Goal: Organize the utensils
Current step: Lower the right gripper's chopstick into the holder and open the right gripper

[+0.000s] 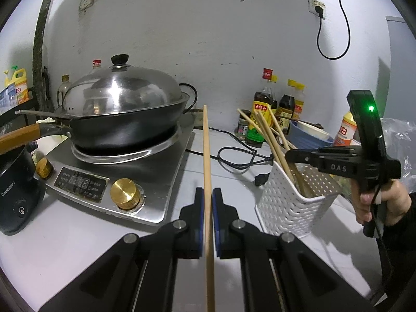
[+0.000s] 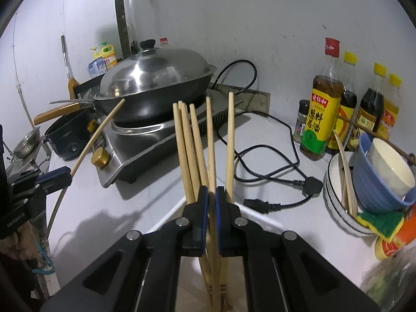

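Chopsticks (image 1: pixel 270 140) stand in the basket (image 1: pixel 291 208), right of the stove (image 1: pixel 124 171).

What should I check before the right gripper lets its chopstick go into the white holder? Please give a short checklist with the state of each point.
1. Right gripper shut on its chopstick: ok.
2. Right gripper above the white holder: ok.
3. Chopstick tip inside the holder: cannot tell, hidden.
4. Holder upright: ok.
5. Left gripper holds its own chopstick, away from the holder: ok.
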A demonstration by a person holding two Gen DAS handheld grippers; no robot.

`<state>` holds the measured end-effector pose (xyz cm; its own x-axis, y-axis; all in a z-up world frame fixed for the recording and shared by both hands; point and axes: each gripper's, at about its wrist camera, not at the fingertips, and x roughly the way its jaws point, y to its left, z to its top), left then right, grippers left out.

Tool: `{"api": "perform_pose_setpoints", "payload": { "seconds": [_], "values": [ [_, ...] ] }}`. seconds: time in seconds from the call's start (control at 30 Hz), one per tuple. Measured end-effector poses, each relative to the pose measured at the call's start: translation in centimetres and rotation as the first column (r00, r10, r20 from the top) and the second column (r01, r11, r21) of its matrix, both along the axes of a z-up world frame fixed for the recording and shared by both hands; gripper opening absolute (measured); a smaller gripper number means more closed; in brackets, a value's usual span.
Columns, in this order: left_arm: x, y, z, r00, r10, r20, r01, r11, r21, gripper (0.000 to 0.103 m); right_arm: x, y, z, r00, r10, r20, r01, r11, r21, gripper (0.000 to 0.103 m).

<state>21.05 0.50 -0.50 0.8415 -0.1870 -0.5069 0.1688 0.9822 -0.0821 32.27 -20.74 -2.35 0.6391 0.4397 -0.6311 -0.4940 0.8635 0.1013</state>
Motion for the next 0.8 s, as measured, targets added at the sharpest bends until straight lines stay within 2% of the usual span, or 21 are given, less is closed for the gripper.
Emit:
{"api": "perform_pose_setpoints", "payload": {
  "seconds": [0.33,0.67,0.8],
  "values": [
    [-0.9,-1.0,0.9,1.0,-0.004,0.008,0.004,1.0,0.005,0.005,-0.7,-0.6,1.3,0.999,0.003,0.039,-0.003,1.0,0.012,0.005],
    [-0.5,-3.7,1.8,0.999,-0.042,0.004,0.042,0.999,-0.003,0.005,-2.4,-3.6,1.8,0.999,-0.03,0.037,0.028,0.999,0.041,0.005],
    [0.0,-4.9,2.4,0.999,-0.048,0.015,0.049,0.998,-0.031,0.005,-3.3,-5.4,1.7,0.998,-0.053,0.039,0.051,0.997,0.056,0.005]
  ]
}}
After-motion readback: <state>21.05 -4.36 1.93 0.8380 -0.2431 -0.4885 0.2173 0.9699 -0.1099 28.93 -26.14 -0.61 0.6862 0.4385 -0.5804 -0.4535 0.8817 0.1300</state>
